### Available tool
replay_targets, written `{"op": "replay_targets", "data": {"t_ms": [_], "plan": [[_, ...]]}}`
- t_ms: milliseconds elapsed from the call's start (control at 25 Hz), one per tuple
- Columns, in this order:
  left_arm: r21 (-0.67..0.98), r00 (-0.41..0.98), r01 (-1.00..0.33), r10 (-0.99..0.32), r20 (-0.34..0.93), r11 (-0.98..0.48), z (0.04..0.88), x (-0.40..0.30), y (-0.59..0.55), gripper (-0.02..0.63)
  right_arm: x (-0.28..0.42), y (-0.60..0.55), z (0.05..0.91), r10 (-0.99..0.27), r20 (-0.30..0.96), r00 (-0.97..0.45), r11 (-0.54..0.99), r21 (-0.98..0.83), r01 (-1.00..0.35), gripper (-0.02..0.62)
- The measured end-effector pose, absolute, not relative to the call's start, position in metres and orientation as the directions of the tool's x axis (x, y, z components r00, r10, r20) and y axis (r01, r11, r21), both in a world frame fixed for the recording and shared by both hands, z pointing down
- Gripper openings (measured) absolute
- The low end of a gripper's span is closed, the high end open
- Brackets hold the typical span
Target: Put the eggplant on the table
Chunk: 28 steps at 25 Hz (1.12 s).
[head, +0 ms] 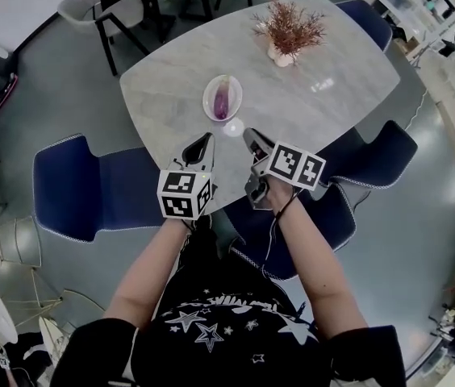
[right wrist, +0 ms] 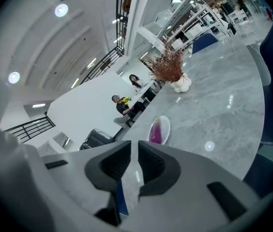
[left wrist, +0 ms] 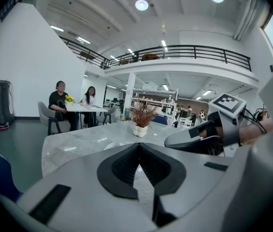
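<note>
Eggplant (head: 221,101) lies in a plate (head: 210,89) near the surface's (head: 332,87) near edge.
Left hand-held gripper (head: 203,141) empty, jaw tips touching; right hand-held gripper (head: 249,135) empty, jaws a narrow slit apart.

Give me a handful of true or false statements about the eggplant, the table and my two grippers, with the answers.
1. The eggplant lies in a white dish on the table. True.
2. The right gripper holds the eggplant. False: nothing is between its narrowly parted jaws.
3. A vase of dried branches stands on the table beyond the dish. True.
4. The chairs at the table are red. False: they are blue.
5. The left gripper is wide open. False: its jaw tips meet.
</note>
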<state>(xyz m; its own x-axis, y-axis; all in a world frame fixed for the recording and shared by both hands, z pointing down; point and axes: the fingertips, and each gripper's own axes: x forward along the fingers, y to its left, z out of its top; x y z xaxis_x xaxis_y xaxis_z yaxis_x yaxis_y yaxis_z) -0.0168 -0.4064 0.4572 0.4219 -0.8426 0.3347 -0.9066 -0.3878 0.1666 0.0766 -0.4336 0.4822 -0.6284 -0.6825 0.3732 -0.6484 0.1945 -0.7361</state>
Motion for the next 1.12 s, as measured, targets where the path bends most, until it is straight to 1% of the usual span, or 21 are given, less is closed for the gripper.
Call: {"op": "replay_targets", "data": {"t_ms": [160, 400, 480, 560, 640, 920, 960, 1120], "plan": [[0.145, 0.409, -0.912, -0.852, 0.325, -0.383, 0.445, -0.01, -0.385, 0.008, 0.079, -0.41, 0.465, -0.668, 0.348, -0.658, 0.253, -0.725, -0.64, 0.052], [0.111, 0.374, -0.927, -0.872, 0.316, -0.358, 0.427, 0.002, -0.353, 0.008, 0.082, -0.38, 0.446, -0.633, 0.32, -0.705, 0.41, -0.634, -0.656, 0.052], [0.11, 0.364, -0.931, -0.874, 0.321, -0.347, 0.428, 0.002, -0.345, 0.008, 0.076, -0.372, 0.445, -0.618, 0.314, -0.721, 0.441, -0.621, -0.648, 0.052], [0.115, 0.361, -0.933, -0.874, 0.325, -0.342, 0.43, 0.003, -0.337, 0.008, 0.07, -0.363, 0.448, -0.605, 0.316, -0.731, 0.452, -0.62, -0.642, 0.052], [0.115, 0.365, -0.931, -0.871, 0.33, -0.346, 0.432, 0.004, -0.329, 0.008, 0.068, -0.355, 0.45, -0.598, 0.319, -0.736, 0.459, -0.616, -0.64, 0.023], [0.121, 0.389, -0.921, -0.863, 0.323, -0.37, 0.434, 0.014, -0.324, 0.008, 0.079, -0.343, 0.45, -0.606, 0.326, -0.725, 0.478, -0.58, -0.66, 0.022], [0.124, 0.392, -0.92, -0.862, 0.32, -0.372, 0.433, 0.015, -0.321, 0.008, 0.079, -0.34, 0.449, -0.61, 0.328, -0.721, 0.48, -0.571, -0.666, 0.005], [0.139, 0.404, -0.915, -0.862, 0.307, -0.379, 0.431, 0.013, -0.304, 0.008, 0.074, -0.324, 0.445, -0.623, 0.331, -0.709, 0.498, -0.531, -0.686, 0.005]]}}
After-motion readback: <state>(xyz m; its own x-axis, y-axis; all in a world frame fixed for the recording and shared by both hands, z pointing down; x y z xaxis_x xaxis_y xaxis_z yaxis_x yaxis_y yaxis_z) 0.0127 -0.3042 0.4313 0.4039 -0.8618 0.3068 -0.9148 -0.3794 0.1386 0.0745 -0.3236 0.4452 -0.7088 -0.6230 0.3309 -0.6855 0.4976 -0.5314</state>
